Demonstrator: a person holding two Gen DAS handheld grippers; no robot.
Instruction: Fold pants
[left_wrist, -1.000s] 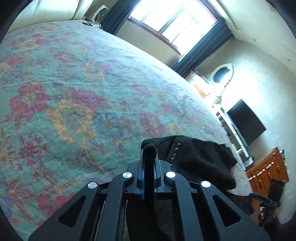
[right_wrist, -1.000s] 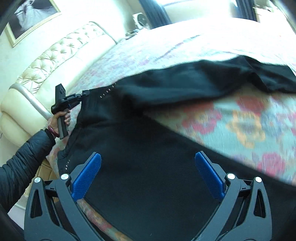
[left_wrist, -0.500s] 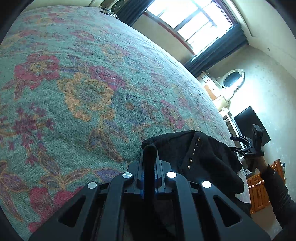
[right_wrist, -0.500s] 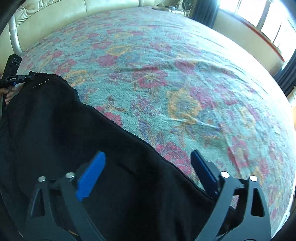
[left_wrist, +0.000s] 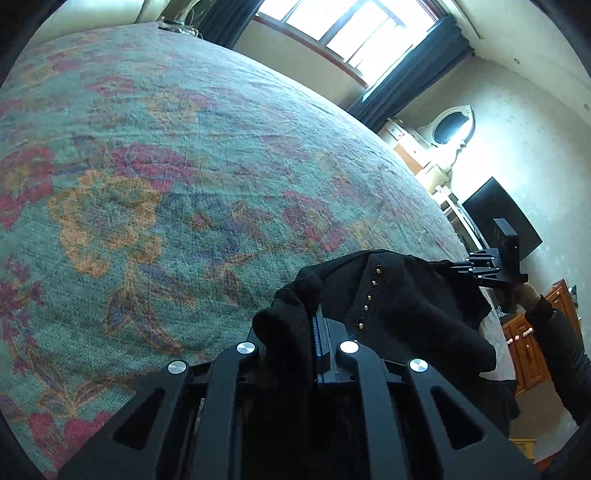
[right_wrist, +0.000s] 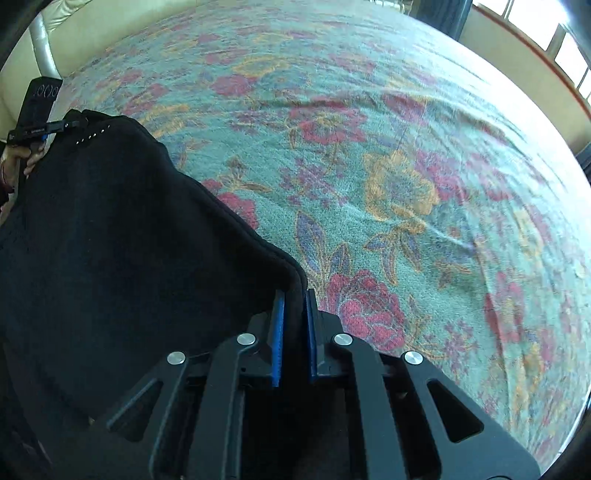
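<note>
The black pants (right_wrist: 103, 229) hang stretched between my two grippers above the floral bedspread (right_wrist: 388, 155). My right gripper (right_wrist: 293, 299) is shut on the pants' edge, cloth pinched between its blue pads. My left gripper (left_wrist: 314, 314) is shut on a bunched corner of the pants (left_wrist: 399, 306), by a row of small metal studs. In the left wrist view the right gripper (left_wrist: 491, 266) holds the far corner. In the right wrist view the left gripper (right_wrist: 55, 127) holds the far corner by the studs.
The bedspread (left_wrist: 166, 177) covers a wide bed. A cream tufted headboard (right_wrist: 110, 33) lies beyond it. A window with dark curtains (left_wrist: 402, 74), a dark TV screen (left_wrist: 495, 206) and a wooden cabinet (left_wrist: 535, 350) stand past the bed's edge.
My right gripper was open over the pants and has shut on their edge. Both grippers now hold the pants lifted and spread, with the bedspread open ahead.
</note>
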